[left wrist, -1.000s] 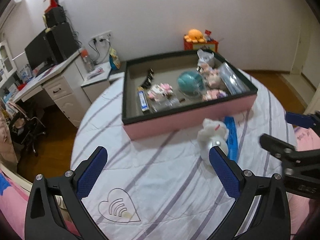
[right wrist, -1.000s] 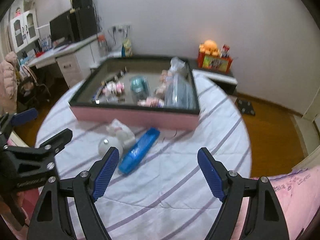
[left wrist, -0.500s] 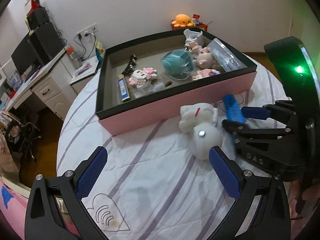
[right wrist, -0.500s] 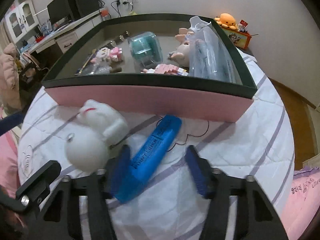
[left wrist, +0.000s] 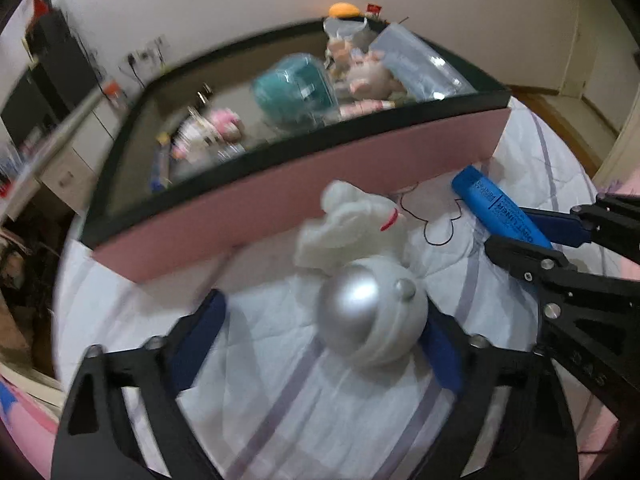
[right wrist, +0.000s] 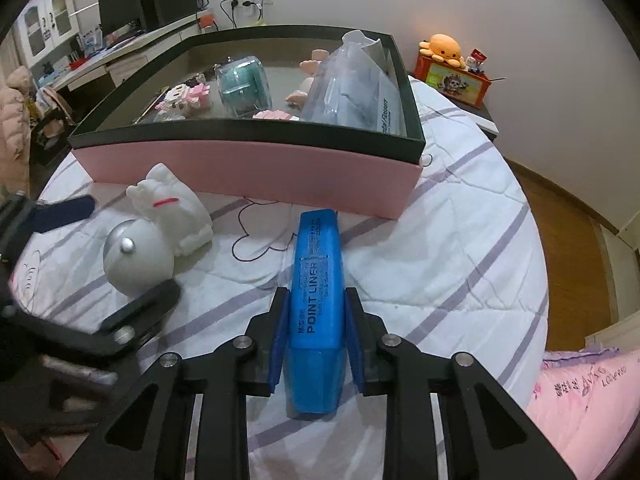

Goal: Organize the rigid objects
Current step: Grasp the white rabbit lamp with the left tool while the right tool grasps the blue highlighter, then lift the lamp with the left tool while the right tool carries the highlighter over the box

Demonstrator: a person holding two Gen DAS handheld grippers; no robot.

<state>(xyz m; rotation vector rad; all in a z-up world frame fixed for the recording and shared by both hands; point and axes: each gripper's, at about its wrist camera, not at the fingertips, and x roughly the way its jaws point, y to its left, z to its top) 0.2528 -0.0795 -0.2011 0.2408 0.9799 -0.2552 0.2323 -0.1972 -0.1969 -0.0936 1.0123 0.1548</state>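
A blue marker (right wrist: 318, 280) lies on the striped cloth in front of the pink box (right wrist: 248, 160). My right gripper (right wrist: 316, 300) is shut on it, a pad pressing each long side; in the left wrist view the same gripper (left wrist: 532, 236) holds the marker (left wrist: 496, 208) at the right. A white cat figure on a silver-white ball (left wrist: 372, 320) lies left of the marker. My left gripper (left wrist: 320, 344) straddles the ball with its jaws closing. The right pad is at the ball's side and the left pad stands well clear. That view is blurred.
The pink box with a black rim (left wrist: 280, 200) holds a teal container (right wrist: 244, 84), pink block figures (right wrist: 184, 98) and a clear plastic bag (right wrist: 356, 88). An orange plush (right wrist: 444, 46) sits on a red box beyond. A desk (right wrist: 120, 52) stands far left and pink bedding (right wrist: 580, 392) lower right.
Both grippers have dropped toward the table. The right one closed onto the blue marker. The left one moved in over the silver-white ball and its jaws narrowed.
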